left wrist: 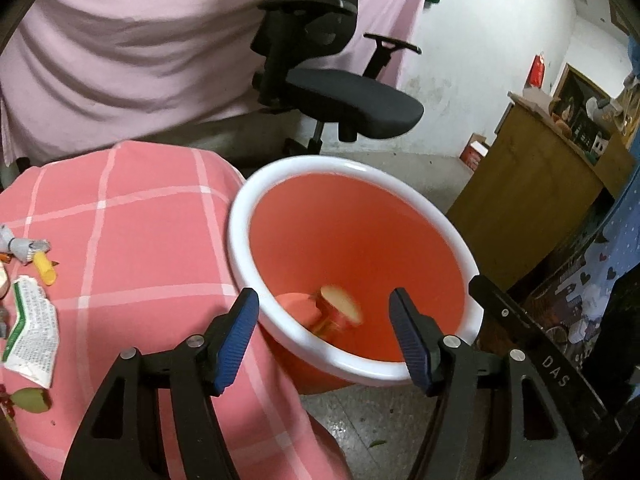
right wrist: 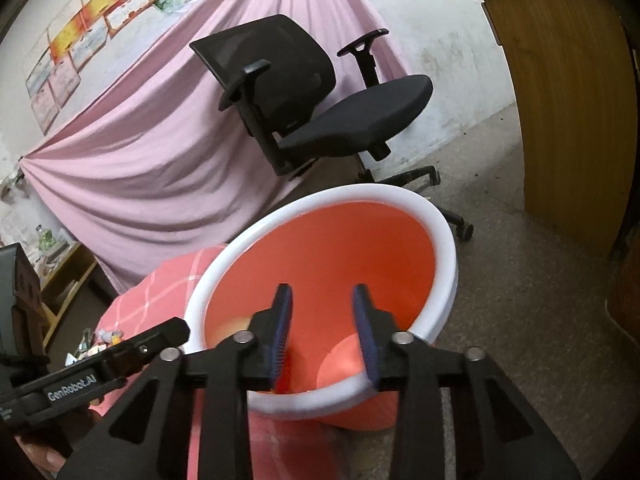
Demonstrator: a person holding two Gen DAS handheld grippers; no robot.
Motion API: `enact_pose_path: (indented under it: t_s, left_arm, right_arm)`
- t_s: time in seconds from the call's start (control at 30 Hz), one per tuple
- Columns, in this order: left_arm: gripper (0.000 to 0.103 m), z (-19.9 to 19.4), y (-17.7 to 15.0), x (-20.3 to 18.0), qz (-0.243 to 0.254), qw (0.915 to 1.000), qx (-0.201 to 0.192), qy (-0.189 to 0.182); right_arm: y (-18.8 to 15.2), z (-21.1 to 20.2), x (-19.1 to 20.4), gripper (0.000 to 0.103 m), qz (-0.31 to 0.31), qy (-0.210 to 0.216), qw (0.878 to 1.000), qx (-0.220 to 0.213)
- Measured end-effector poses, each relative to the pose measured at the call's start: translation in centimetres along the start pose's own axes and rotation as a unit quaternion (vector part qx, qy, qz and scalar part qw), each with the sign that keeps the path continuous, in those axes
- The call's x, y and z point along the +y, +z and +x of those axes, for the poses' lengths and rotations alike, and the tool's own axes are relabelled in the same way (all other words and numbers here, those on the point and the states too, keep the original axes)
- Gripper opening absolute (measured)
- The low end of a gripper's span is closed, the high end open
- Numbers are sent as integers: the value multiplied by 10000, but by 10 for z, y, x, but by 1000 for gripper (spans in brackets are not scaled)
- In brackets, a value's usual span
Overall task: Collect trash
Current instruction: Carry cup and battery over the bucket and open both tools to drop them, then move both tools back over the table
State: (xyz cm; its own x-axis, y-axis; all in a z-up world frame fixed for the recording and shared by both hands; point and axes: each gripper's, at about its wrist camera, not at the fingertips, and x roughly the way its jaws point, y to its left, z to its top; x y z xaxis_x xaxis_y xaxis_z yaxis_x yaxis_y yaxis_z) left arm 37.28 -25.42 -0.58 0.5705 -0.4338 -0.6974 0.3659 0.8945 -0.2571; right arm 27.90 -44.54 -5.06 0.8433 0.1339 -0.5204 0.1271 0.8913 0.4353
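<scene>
An orange bin with a white rim (left wrist: 256,184) stands beside the pink checked table (left wrist: 140,240). My left gripper (left wrist: 324,312) is open above the bin's near rim. A blurred red and yellow piece of trash (left wrist: 338,306) is in the air inside the bin between the fingers. Trash remains on the table's left: a white printed wrapper (left wrist: 32,332), a yellow piece (left wrist: 45,270), a grey wrapper (left wrist: 24,247) and a green scrap (left wrist: 30,400). My right gripper (right wrist: 322,296) is open and empty over the same bin (right wrist: 444,240).
A black office chair (left wrist: 332,80) stands behind the bin in front of a pink draped cloth (left wrist: 120,60). A wooden cabinet (left wrist: 532,200) is to the right. The left gripper's body (right wrist: 92,368) shows at the right wrist view's lower left.
</scene>
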Motion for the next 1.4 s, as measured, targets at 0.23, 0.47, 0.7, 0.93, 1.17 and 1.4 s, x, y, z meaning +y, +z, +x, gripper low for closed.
enact_pose_path:
  t_s: [0.23, 0.47, 0.7, 0.93, 1.17, 1.4]
  left_arm:
    - [74, -45, -8, 16, 5, 9963, -826, 245]
    - [97, -103, -30, 39, 73, 9811, -1836, 609]
    - [101, -159, -57, 65, -3, 9592, -2638, 1018]
    - [101, -197, -83, 92, -49, 9372, -3162, 1474]
    - [101, -224, -110, 121, -72, 9220, -3395, 1858]
    - [101, -241, -141, 147, -43, 9176, -3380, 2092]
  right_arm:
    - [2, -15, 27, 47, -491, 172, 9975, -473]
    - [4, -32, 64, 79, -827, 467, 9894, -1099]
    - [-3, -51, 104, 103, -1219, 893, 9734, -1723]
    - [-14, -65, 138, 103, -1506, 1199, 9601, -2030]
    - [-29, -75, 172, 103, -1757, 1485, 9484, -2180]
    - [-49, -77, 204, 103, -2132, 1615, 9407, -2087]
